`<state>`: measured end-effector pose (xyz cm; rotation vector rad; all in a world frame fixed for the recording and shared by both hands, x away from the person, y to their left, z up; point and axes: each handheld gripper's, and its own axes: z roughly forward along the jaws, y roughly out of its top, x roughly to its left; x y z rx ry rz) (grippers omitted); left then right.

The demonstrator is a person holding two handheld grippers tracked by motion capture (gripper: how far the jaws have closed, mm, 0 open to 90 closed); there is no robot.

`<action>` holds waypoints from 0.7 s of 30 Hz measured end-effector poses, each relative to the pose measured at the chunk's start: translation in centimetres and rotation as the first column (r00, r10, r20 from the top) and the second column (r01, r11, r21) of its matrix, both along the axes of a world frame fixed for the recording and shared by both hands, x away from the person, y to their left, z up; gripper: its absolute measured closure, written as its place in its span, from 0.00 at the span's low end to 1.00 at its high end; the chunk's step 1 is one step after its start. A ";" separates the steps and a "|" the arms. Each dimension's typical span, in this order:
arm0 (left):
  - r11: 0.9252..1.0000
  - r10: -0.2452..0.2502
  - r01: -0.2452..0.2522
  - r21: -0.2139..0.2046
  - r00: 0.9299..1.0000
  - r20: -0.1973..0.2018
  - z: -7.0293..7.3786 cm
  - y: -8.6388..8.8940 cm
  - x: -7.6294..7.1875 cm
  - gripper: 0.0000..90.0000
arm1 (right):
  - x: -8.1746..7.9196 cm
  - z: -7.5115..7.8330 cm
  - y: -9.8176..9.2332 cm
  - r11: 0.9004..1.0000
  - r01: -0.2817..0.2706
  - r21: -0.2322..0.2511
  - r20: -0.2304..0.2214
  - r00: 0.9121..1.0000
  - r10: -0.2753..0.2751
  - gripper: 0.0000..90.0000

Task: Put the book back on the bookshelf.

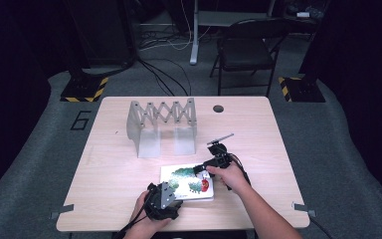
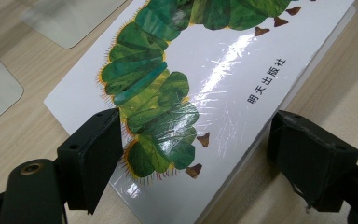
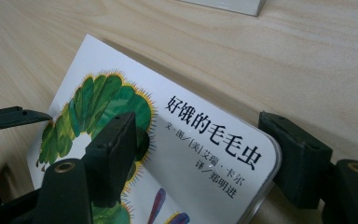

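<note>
High view first: a picture book (image 1: 186,183) with a green caterpillar on its white cover lies flat near the front edge of the pale wooden table (image 1: 114,169), and both hands are on it. Left gripper (image 1: 163,201) sits at the book's near left corner, held by the left hand (image 1: 142,219). Right gripper (image 1: 206,167) comes in at the far right corner, the right hand (image 1: 231,177) wrapped round its body.

Over to the left gripper view: the book (image 2: 214,88) runs between the two black jaws, one jaw over the caterpillar's tail end, the other standing off the book's edge on the table side. A clear gap shows there, so the jaws are parted and not pressing.

Right gripper view now: the book's rounded corner (image 3: 205,154), with its printed title, sits between the jaws. One jaw lies over the cover; the other stands just beside the corner's edge. They look spread, not clamped.

Behind the book, well apart from it, a grey folding rack (image 1: 161,124) stands upright mid-table. A black chair (image 1: 246,50) waits beyond the far edge.
</note>
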<state>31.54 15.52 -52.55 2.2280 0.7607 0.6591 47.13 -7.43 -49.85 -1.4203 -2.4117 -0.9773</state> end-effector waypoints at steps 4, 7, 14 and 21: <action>1.000 0.009 -0.009 0.000 1.000 -0.002 0.0 -0.1 0.0 0.20 | 0.0 0.1 0.0 1.000 0.001 -0.004 0.004 1.000 -0.001 0.34; 1.000 0.011 -0.011 0.009 1.000 0.006 0.0 -0.2 -0.1 0.20 | 0.0 -0.1 0.0 1.000 -0.002 -0.009 0.000 1.000 0.002 0.34; 1.000 0.002 -0.002 0.022 1.000 -0.003 0.2 -0.2 0.0 0.20 | 0.1 -0.1 0.0 1.000 0.004 -0.013 -0.003 1.000 -0.004 0.34; 0.999 -0.002 0.003 0.048 1.000 -0.019 0.5 -0.2 0.1 0.20 | 0.1 -0.1 -0.1 1.000 0.013 0.000 -0.011 1.000 -0.013 0.36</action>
